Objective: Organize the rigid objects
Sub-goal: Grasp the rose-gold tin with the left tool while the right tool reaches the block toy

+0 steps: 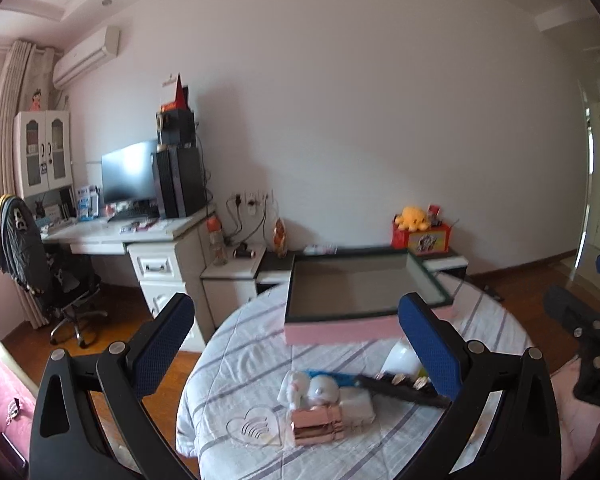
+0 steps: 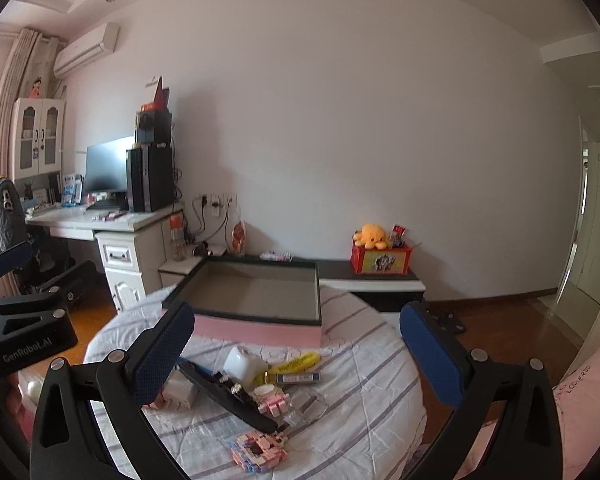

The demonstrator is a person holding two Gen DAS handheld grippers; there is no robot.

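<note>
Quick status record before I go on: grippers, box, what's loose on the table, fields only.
left gripper: open, holding nothing
right gripper: open, holding nothing
pink box: open top, nothing visible inside, at the table's far side
table: round, striped cloth
loose items: white cup, yellow tube, long black tray, pink block model
items in box: none visible

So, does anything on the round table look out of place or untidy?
Yes. The pink box stands open and empty, while the small things lie in a loose heap in front of it. A long black tray rests tilted across the heap, and a pink block toy lies apart near the table edge. Nothing looks spilled or broken.
</note>
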